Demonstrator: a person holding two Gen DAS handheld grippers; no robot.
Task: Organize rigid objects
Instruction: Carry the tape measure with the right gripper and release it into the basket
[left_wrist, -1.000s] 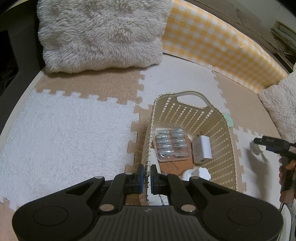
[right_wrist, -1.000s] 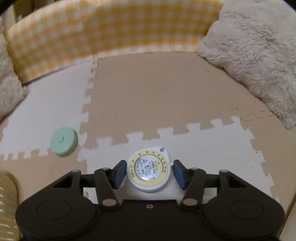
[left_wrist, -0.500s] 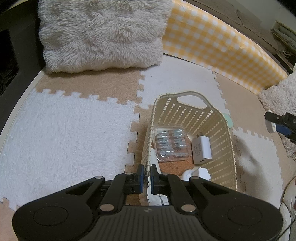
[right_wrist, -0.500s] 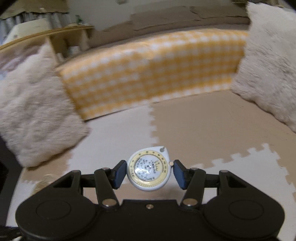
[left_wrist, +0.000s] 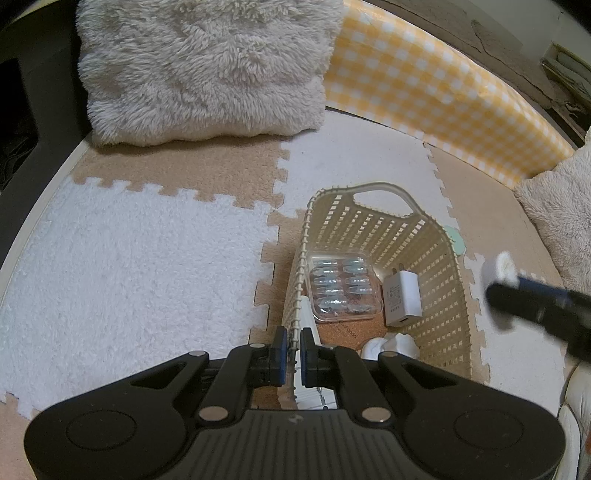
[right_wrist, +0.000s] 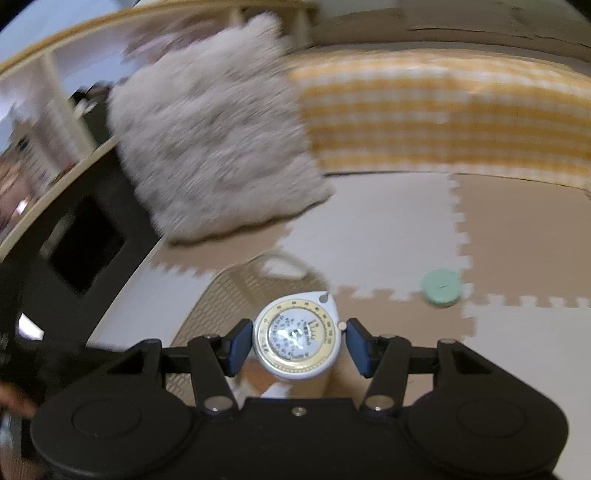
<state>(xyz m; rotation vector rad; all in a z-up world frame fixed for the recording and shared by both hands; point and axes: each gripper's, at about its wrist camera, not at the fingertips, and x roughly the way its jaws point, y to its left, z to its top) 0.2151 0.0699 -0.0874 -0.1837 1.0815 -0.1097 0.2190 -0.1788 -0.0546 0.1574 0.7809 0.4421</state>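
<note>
Right wrist view shows the right claw (right_wrist: 299, 341) clamped on a white teardrop-shaped tape measure (right_wrist: 297, 338). Its round dial has a yellow ring of numbers and small dark print, too blurred to read. It hangs above the cream lattice basket (left_wrist: 436, 258) on the floor mat (left_wrist: 129, 266). A mint disc (right_wrist: 441, 287) lies on the mat beyond. In the left wrist view the left claw (left_wrist: 291, 343) is pinched shut on the basket's near rim. Inside lie a clear case (left_wrist: 341, 286) and a white charger (left_wrist: 402, 297) with unreadable grey print.
</note>
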